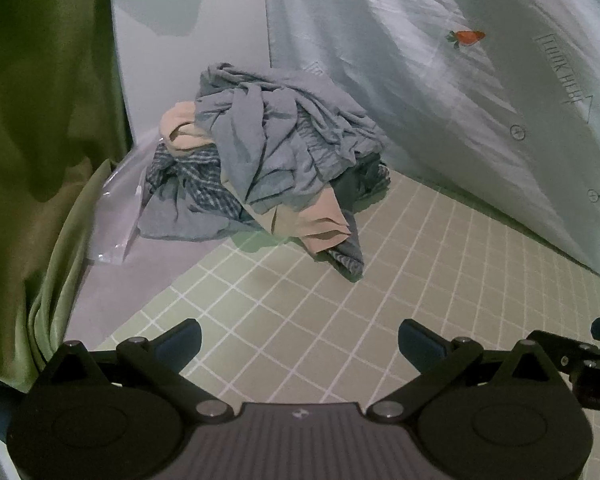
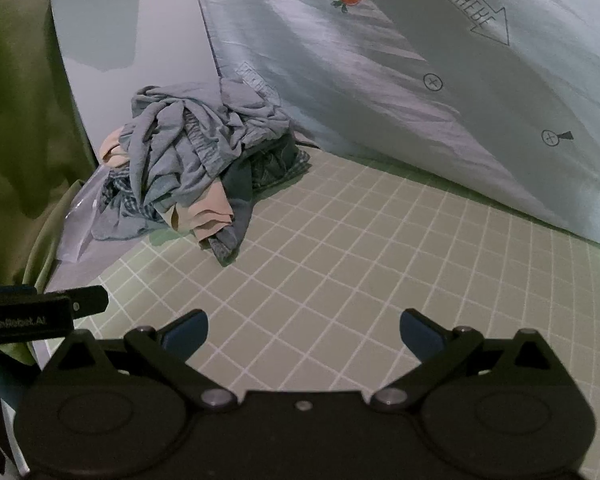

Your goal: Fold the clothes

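Both grippers hanging wide apart, empty, over the grid mat.
Clothes pile sitting mid-frame; green curtain left, printed sheet right; left gripper, right gripper.

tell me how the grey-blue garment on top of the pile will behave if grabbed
The grey-blue garment looks thin and deeply creased, so probably floppy and light. It drapes over the peach cloth and the checked fabric, so lifting it may drag them along.

Buried, cropped and unreadable parts

How many garments make up the clothes pile cannot be told, since the grey-blue top layers bury the dark, plaid and peach pieces. The clear plastic bag runs under the heap. The pale printed sheet and green curtain are cropped, and the sheet's small lettering beside the pile is unreadable.
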The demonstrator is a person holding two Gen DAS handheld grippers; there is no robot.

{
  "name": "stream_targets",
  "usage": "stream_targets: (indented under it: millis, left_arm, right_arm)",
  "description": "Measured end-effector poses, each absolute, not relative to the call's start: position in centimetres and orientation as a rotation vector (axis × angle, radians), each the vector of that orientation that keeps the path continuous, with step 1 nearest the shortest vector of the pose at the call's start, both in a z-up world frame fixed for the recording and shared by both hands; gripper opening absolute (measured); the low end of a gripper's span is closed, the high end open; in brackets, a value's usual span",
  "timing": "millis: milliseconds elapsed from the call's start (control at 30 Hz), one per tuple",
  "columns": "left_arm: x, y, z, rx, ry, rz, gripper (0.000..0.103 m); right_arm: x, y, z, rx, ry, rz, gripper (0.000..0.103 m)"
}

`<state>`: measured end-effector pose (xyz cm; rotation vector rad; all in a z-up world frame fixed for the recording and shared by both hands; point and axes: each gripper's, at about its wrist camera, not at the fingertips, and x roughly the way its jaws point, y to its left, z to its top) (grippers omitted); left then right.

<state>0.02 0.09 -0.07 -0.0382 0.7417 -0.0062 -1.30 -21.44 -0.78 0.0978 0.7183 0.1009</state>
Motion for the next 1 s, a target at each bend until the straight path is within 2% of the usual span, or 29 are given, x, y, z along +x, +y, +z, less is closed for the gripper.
stream_targets:
  millis: [1000]
  left_arm:
    - [0.28,-0.52,0.09,-0.033,0.773,-0.021,0.103]
  right_arm:
    - [-1.91,-21.79,-0.80,0.088,0.715,0.084,0.103]
